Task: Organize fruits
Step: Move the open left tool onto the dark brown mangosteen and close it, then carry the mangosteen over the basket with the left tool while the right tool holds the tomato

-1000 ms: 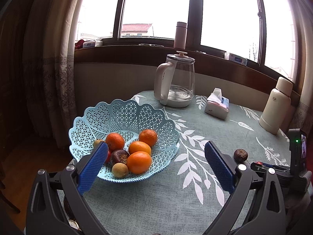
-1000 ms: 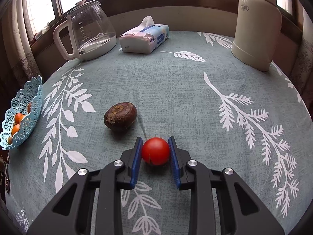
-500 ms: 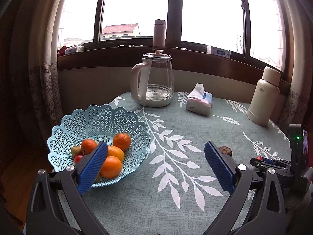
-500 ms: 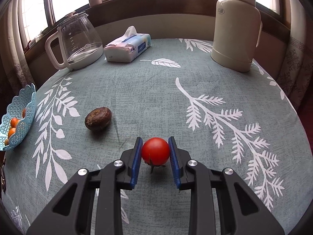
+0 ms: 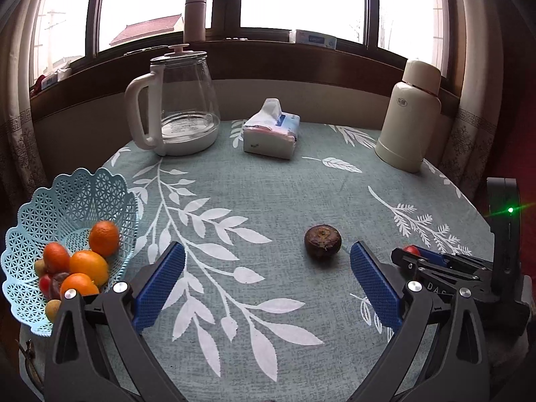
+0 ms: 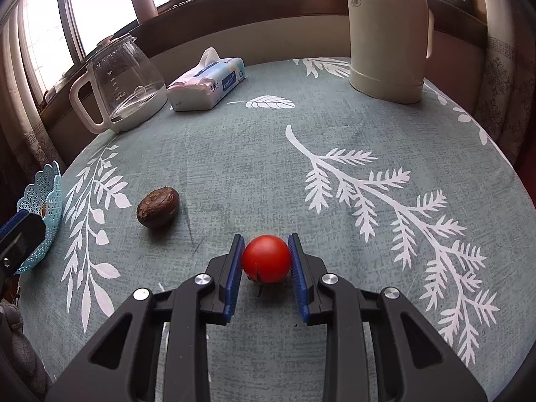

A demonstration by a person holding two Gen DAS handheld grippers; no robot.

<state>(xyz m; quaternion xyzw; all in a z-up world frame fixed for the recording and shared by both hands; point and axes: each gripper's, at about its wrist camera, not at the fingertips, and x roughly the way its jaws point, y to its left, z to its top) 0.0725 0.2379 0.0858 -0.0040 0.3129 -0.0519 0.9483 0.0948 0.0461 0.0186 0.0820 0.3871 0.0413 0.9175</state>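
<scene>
Here, left to right:
Basket (image 5: 72, 197): its oranges (image 5: 104, 238) are seen only in the left view.
Left gripper (image 5: 266, 281): held wide apart, empty.
Dark fruit (image 5: 322, 242): lying on the tablecloth (image 5: 268, 194).
Right gripper (image 6: 266, 259): clamped on the tomato (image 6: 266, 258), seen fully in the right view only.
Room: kettle (image 5: 177, 104), tissue pack (image 5: 271, 132), thermos (image 5: 408, 117) ranged under the window.

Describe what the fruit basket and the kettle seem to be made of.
The fruit basket looks like moulded pale blue plastic: thin lattice walls, scalloped rim, matte sheen. The kettle appears to be clear glass, since the wall behind shows through it, with a glossy white handle and base, probably plastic.
</scene>
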